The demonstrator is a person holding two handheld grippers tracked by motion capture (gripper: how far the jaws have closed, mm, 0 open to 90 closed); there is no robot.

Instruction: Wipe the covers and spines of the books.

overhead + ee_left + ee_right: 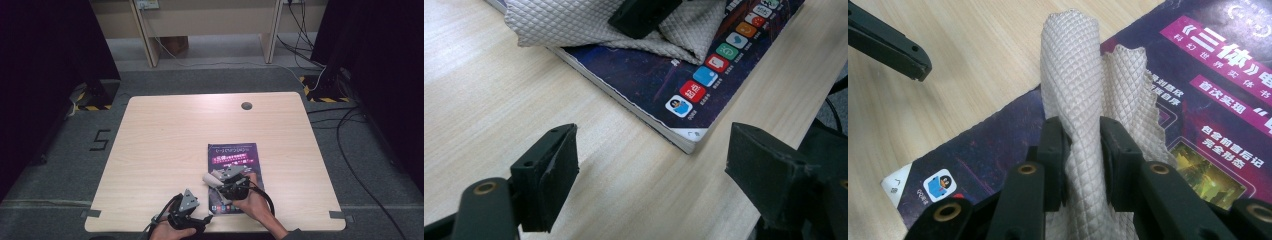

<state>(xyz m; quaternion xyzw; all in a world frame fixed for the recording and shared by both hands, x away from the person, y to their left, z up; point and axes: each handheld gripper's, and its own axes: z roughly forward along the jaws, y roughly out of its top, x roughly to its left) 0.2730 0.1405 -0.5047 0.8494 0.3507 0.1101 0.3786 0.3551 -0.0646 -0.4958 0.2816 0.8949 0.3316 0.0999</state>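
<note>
Right gripper view shows our right gripper (1083,150) clenched on the quilted cloth (1073,75) over the magazine (1198,100), so we judge wiping underway, next a steady sweep across the cover, while our left gripper (649,170) waits released beside it.

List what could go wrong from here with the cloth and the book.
The right claw pinches only a bunched fold of the grey cloth, so it may slip out. Dragging the cloth could shift the book, since the open left claw rests beside its corner, not on it.
</note>
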